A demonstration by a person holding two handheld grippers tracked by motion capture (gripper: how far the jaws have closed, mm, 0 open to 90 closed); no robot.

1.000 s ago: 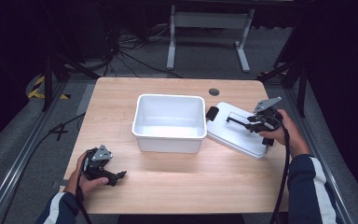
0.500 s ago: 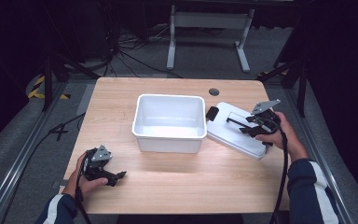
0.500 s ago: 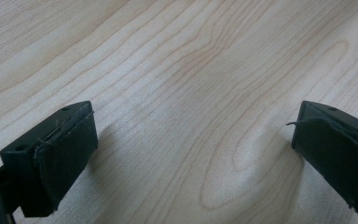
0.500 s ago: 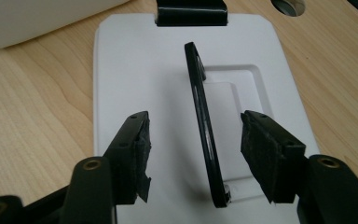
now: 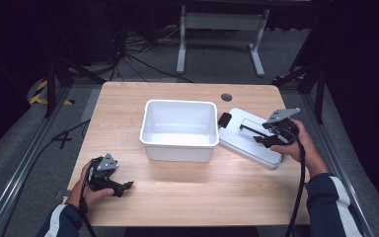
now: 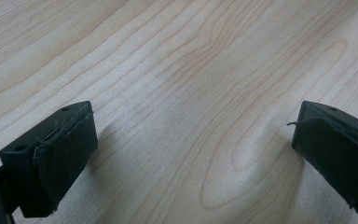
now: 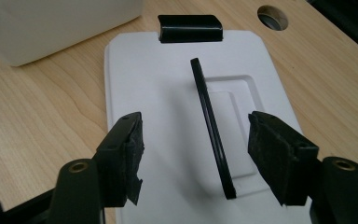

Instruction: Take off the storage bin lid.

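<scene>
Right gripper (image 7: 196, 154) jaws just opening astride lid (image 7: 158, 93) handle (image 7: 212, 126); left gripper (image 6: 191, 154) jaws open.

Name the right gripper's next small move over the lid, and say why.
Probably draw back off the lid. The right gripper has just been opening; its pads stand clear on both sides of the black handle, and the lid rests on the table.
</scene>
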